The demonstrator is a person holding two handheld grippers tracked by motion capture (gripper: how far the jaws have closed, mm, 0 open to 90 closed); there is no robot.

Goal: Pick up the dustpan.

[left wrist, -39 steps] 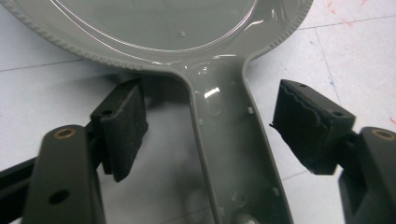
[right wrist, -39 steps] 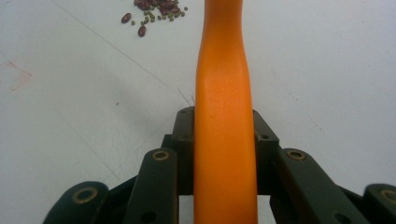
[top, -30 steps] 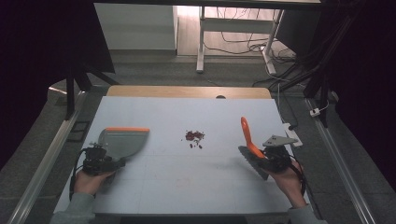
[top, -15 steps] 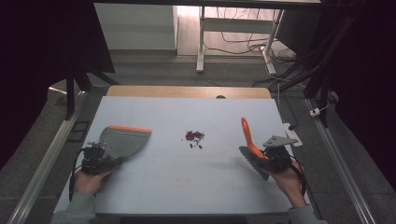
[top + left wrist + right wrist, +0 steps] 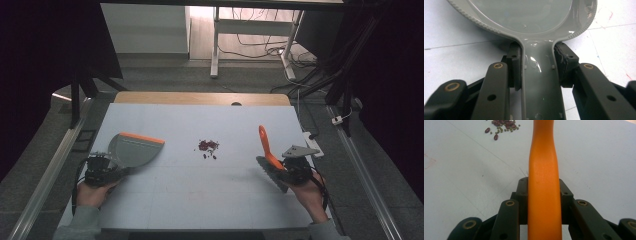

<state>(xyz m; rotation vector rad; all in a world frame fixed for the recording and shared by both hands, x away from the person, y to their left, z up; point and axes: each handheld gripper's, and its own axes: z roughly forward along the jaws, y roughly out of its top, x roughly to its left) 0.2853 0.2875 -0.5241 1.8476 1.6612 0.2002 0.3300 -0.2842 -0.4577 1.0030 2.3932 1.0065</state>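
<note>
Beans [image 5: 208,146] are lying unswept mid-table. Left gripper [image 5: 537,65] is clamping the dustpan [image 5: 134,150] handle and right gripper [image 5: 543,200] is clamping the brush [image 5: 268,152]; sweeping looks yet to begin.

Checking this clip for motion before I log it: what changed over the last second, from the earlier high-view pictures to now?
Nothing visibly changed. The left gripper holds the grey dustpan, the right gripper holds the orange-handled brush, and the small pile of beans lies between them on the table, all in the same places.
</note>
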